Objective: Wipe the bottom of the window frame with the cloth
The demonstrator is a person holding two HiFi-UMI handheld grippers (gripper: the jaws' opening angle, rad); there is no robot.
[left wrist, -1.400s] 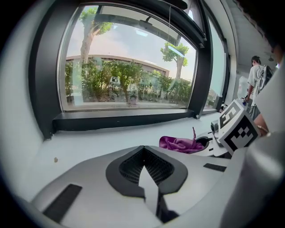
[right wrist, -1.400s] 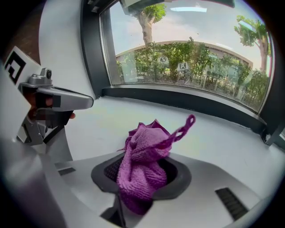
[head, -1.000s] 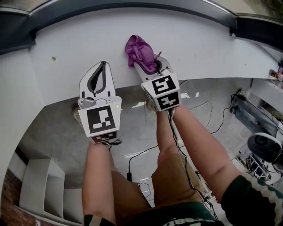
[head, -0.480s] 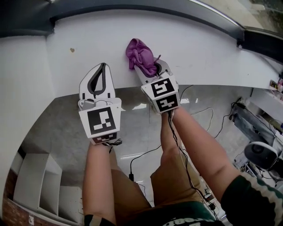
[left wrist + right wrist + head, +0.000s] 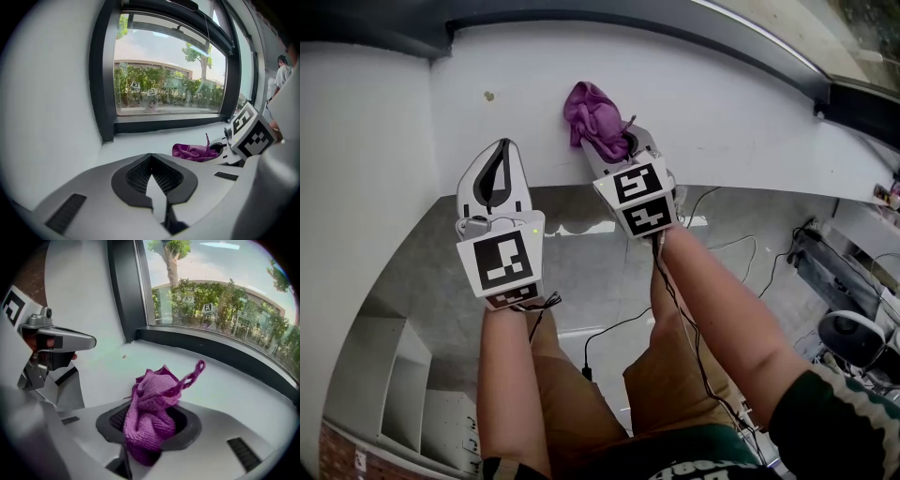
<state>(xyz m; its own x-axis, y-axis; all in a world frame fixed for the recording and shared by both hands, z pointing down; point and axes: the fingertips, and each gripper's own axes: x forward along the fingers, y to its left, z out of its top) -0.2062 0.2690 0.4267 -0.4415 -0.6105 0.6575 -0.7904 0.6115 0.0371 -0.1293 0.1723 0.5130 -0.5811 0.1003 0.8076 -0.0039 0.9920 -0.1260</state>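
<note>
My right claw [image 5: 151,425] is clamped on the purple cloth [image 5: 152,404], which bunches between its tips and spills ahead of them onto the white sill [image 5: 220,380]. The dark window frame [image 5: 225,351] runs just beyond. My left claw [image 5: 151,178], alongside, is closed on nothing. The cloth looks light, soft and floppy. I judge a deep grip in the bunch best, leaving a fat wad forward to press.

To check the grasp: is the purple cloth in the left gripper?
No, the right gripper grips the cloth; the left gripper is shut and empty.
</note>
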